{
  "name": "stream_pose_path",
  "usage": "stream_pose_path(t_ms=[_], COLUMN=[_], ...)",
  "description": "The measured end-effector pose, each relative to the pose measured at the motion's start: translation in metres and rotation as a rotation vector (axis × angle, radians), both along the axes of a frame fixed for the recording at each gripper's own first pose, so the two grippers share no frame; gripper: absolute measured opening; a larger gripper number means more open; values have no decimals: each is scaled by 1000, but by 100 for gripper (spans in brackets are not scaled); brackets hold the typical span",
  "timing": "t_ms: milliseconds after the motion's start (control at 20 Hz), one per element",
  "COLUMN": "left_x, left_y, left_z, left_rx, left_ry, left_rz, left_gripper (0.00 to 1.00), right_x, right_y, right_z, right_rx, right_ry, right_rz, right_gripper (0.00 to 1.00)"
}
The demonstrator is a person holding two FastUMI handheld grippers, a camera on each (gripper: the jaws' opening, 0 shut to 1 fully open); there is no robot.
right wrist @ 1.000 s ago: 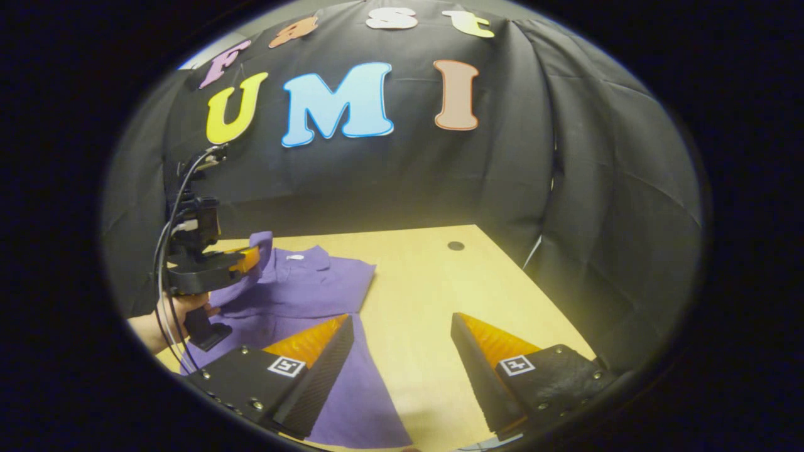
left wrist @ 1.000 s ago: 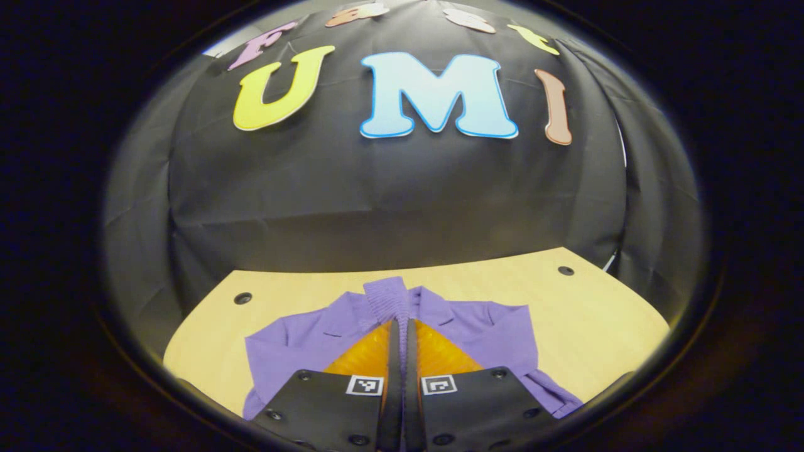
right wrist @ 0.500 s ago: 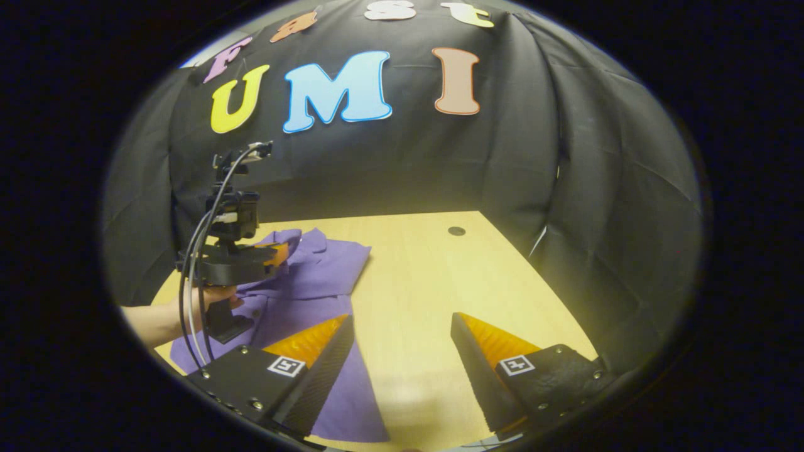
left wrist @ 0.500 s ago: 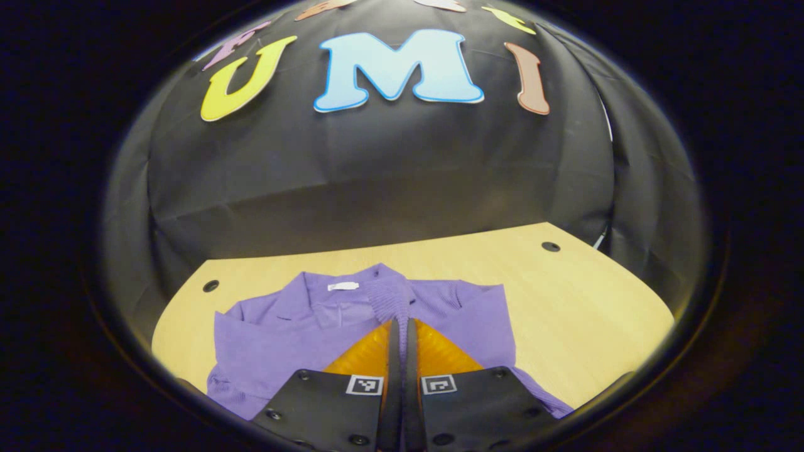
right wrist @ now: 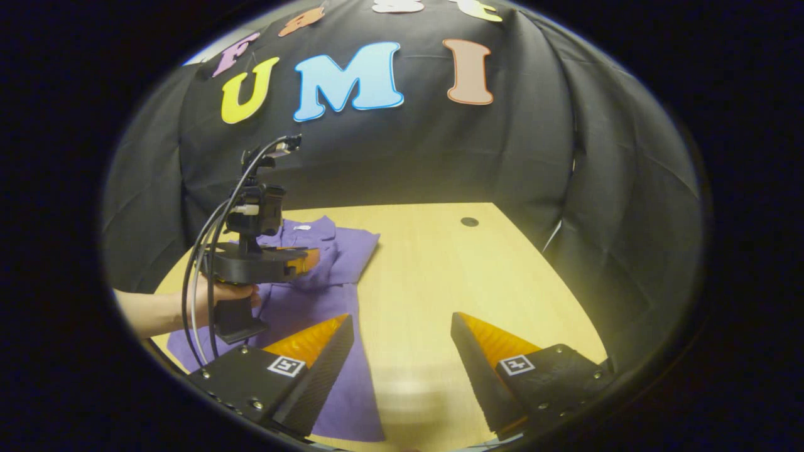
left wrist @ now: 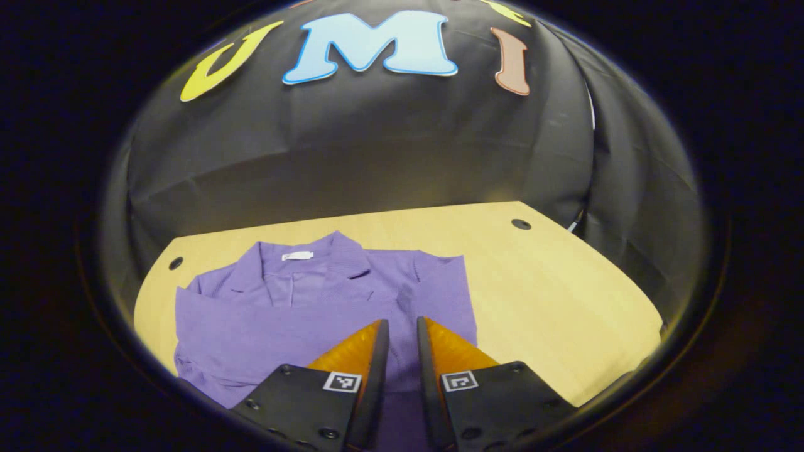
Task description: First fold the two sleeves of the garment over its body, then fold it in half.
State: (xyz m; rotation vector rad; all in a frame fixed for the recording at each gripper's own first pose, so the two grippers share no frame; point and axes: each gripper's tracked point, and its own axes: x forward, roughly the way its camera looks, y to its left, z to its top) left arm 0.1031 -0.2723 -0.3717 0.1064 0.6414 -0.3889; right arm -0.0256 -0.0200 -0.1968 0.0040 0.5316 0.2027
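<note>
left gripper: fingers narrowly parted, over garment
right gripper: fingers wide, garment at 9 o'clock

a light wooden table carries the scene, its pale top running back to the black cloth wall. two small dark round holes sit in it near the back, one toward each rear corner. a purple garment lies flat on the table's left part, collar toward the wall, with a small white tag at the neck. the wood to its right is bare.
</note>
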Motion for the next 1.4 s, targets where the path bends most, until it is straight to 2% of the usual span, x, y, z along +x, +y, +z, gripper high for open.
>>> stream_pose_path(t_ms=[100,250,300,450,500,550,600,700,850,1100,1200,1400], left_x=[-8,-16,-22,-41,-47,-52,-58,-72,-97,-152,-175,-211], left_y=[-4,3,8,38,52,66,81,112,153,221,251,306], left_z=[3,15,20,41,48,54,60,68,75,75,71,68], left_rx=[-10,-22,-30,-57,-59,-58,-57,-53,-49,-29,-17,21], left_ry=[9,-6,-10,-24,-32,-43,-49,-64,-70,-47,-27,-30], left_rz=[-28,-51,-55,-38,-27,-12,-2,18,38,42,54,103], left_gripper=[34,58,58,77,80,91,94,95,96,94,94,95], right_x=[-2,-11,-15,-28,-31,-36,-40,-50,-68,-103,-116,-135], right_y=[2,11,17,33,38,42,44,49,56,56,56,65], right_z=[-1,-5,-5,-12,-12,-13,-12,-13,-16,-29,-32,-41], right_rx=[-11,-18,-13,-9,-8,-11,-17,-33,-3,-10,-38,-22], right_ry=[-4,11,20,38,37,33,21,7,2,55,69,107], right_rz=[-19,-41,-39,-35,-37,-39,-48,-57,-79,-148,-142,-106], right_gripper=[96,96,96,96,96,96,96,96,96,96,96,96])
